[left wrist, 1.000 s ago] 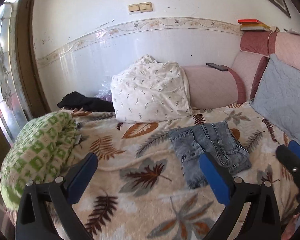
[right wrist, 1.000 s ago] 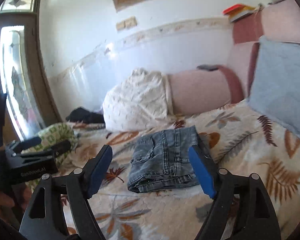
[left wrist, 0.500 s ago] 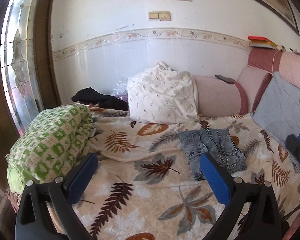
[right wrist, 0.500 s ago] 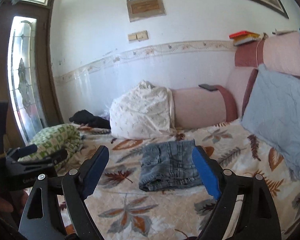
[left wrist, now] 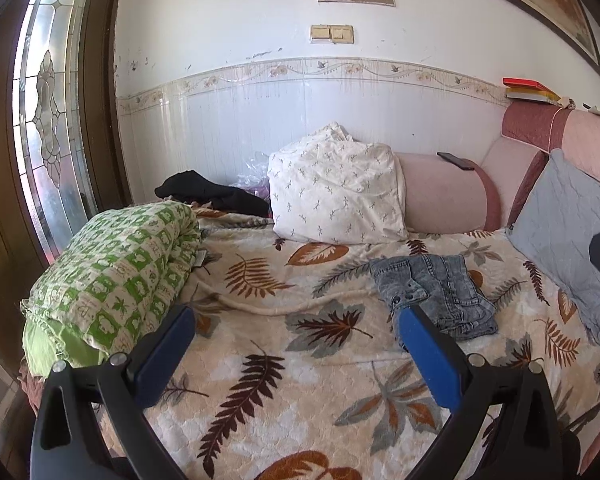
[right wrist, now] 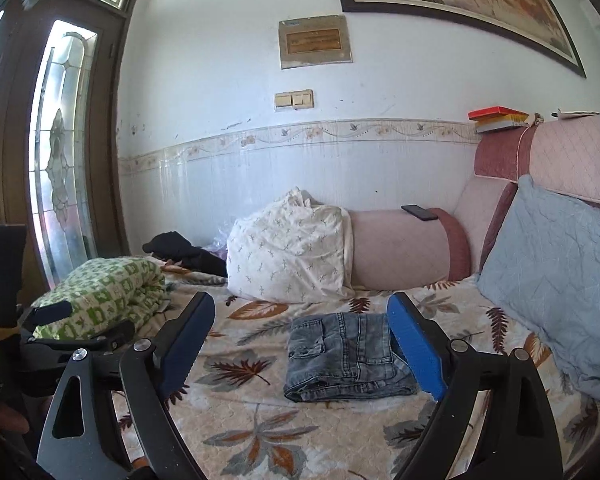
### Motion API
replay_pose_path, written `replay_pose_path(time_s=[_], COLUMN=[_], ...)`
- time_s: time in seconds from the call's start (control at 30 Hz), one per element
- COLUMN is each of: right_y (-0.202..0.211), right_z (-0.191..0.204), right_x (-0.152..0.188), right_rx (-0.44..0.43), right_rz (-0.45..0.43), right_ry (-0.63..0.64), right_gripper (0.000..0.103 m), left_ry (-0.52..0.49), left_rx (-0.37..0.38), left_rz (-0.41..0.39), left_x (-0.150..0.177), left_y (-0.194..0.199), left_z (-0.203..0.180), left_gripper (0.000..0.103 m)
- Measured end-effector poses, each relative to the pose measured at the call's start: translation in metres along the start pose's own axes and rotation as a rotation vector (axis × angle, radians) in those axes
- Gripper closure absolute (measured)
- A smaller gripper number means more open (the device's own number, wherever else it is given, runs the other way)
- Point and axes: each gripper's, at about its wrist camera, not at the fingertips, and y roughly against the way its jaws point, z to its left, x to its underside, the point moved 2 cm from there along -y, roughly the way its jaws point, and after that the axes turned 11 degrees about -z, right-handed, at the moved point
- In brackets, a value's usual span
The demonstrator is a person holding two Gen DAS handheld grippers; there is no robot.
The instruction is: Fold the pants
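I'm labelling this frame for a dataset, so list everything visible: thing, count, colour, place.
jeans: 1, grey-blue, folded on the blanket
blanket: 1, beige with leaves, covers the bed
quilt: 1, green-white, rolled, left
pillow: 1, cream, against the wall
bolster: 1, pink, beside the pillow
phone: 1, black, on the bolster
cushion: 1, pale blue, right
dark garment: 1, black, behind the quilt
books: stack, red on top, headboard
left gripper: open, empty
right gripper: open, empty

pants (right wrist: 348, 356): faded grey-blue | blanket (left wrist: 300, 392): cream, brown-grey leaves | quilt (left wrist: 116, 276): green-white checks
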Motion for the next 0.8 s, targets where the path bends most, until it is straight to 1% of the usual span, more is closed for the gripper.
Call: replay_pose_path(time_s=[0.33, 0.8], right_y=[-0.003, -0.008], right_z=[0.005, 0.014], right_x=[0.005, 0.014], right_rx=[-0.001, -0.029], right_rz=[0.02, 0.049], right_ry=[0.007, 0.011], right_gripper=[0.014, 0.014], left_ry=[0.01, 0.014], left_rx=[-0.007, -0.013], left_rz=[0.008, 0.022], left_x=[0.006, 0.011], left_y=[0.004, 0.002], left_z=[0.004, 0.006], left_gripper=[0.0, 0.0])
